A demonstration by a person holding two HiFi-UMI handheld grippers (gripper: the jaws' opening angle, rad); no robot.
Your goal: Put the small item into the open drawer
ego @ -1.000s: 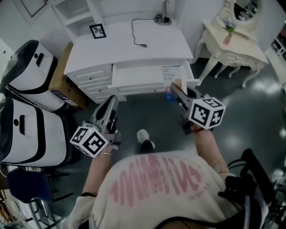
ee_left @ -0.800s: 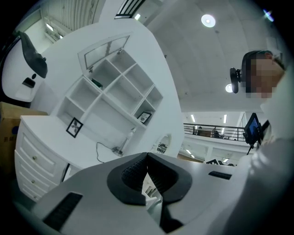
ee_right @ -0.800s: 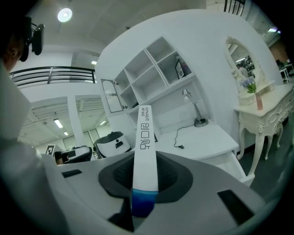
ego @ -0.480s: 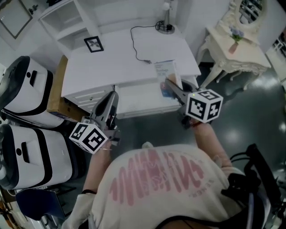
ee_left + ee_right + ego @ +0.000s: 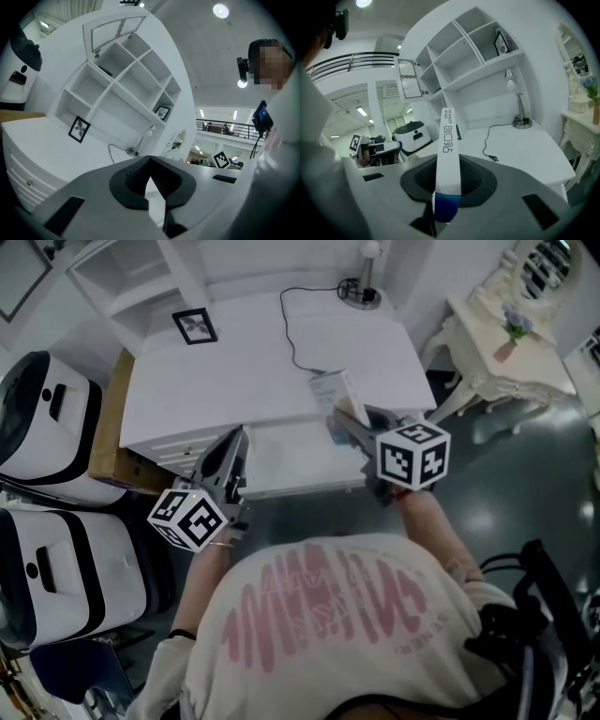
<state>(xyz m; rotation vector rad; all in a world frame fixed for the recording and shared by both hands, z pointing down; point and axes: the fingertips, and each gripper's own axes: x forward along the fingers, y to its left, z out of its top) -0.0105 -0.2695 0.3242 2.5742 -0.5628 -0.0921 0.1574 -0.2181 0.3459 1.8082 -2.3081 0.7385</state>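
At the front edge of the white desk (image 5: pixel 234 371), the small box (image 5: pixel 336 390), white with a blue end, is pinched by that blue end in the right gripper (image 5: pixel 343 424), with most of its length standing free of the jaws. From the head view it hangs about where the desk top meets the right end of the open drawer (image 5: pixel 281 463). With so short a hold on so long a box, a knock against the desk edge on the way down could swing it round or pull it loose, and letting go too soon would likely leave it on the desk top rather than inside. The left gripper (image 5: pixel 238 439), jaws pressed together on nothing, waits by the drawer's left front
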